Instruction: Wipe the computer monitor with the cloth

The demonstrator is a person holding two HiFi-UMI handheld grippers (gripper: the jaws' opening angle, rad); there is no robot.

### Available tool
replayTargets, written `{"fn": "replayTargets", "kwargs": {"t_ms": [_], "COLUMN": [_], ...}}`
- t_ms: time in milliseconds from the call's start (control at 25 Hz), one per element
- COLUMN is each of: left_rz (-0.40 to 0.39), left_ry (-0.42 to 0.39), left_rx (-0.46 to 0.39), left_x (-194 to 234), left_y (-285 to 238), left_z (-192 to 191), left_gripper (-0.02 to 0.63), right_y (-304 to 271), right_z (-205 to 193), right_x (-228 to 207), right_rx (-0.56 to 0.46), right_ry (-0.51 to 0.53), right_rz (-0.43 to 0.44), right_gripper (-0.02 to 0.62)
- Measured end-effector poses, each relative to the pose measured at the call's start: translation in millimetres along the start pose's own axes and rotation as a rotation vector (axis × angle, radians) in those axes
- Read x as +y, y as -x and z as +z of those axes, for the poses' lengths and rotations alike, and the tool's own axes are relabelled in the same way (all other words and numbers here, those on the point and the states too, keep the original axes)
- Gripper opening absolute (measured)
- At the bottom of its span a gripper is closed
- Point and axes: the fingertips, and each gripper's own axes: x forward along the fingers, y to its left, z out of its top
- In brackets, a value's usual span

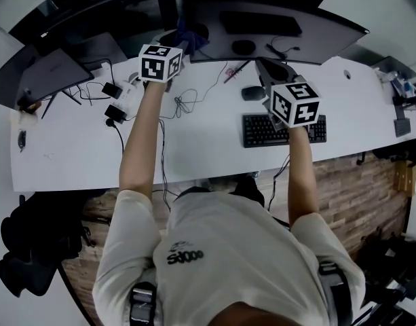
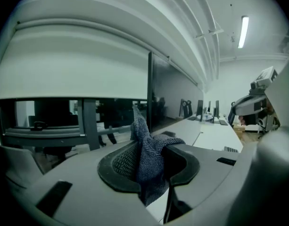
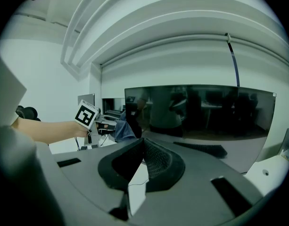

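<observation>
A blue-grey knitted cloth [image 2: 148, 157] is pinched between the two dark pads of the left gripper [image 2: 146, 147], its jaws closed tight on the fabric, with one corner sticking up above them and the rest hanging below. The cloth is held at the left end of a wide, dark computer monitor [image 1: 330, 36], just beside the screen's left edge; whether it touches the glass cannot be told. In the left gripper view the monitor appears nearly edge-on, just right of the cloth.

The right gripper [image 3: 143, 142] is held in front of the screen's right half, above a black keyboard [image 1: 258, 131]. Its jaws are closed with the tips meeting and nothing between them. Its view shows the screen glossy and switched off.

The monitor stands at the back of a long white desk [image 1: 72, 148]. A dark mouse [image 1: 252, 92] lies between monitor and keyboard. Loose cables [image 1: 184, 102] trail across the desk near the left arm, and a laptop [image 1: 51, 73] sits at the far left
</observation>
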Motion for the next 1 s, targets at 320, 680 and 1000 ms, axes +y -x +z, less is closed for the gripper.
{"fn": "replayTargets", "kwargs": {"t_ms": [320,680,1000], "left_rz": [0.008,-0.002,-0.009], "left_ry": [0.023,0.108,0.3], "left_rx": [0.13,0.271,0.369], "left_x": [2.0,5.7,3.0], "left_y": [-20.7,-48.7,-67.3], "left_z": [-57.8,-131.1,-192.2], "left_gripper": [0.118,0.118,0.12], "right_y": [-23.8,-45.5,-55.9], "right_z": [-18.9,-48.9,-85.1], "right_x": [-3.5,-20.7,-46.2], "right_rx": [0.044,0.101,0.16], "right_ry": [-0.021,-0.061,-0.104], "right_rz": [0.008,0.004,-0.022], "right_gripper": [-0.006,-0.006,-0.006]}}
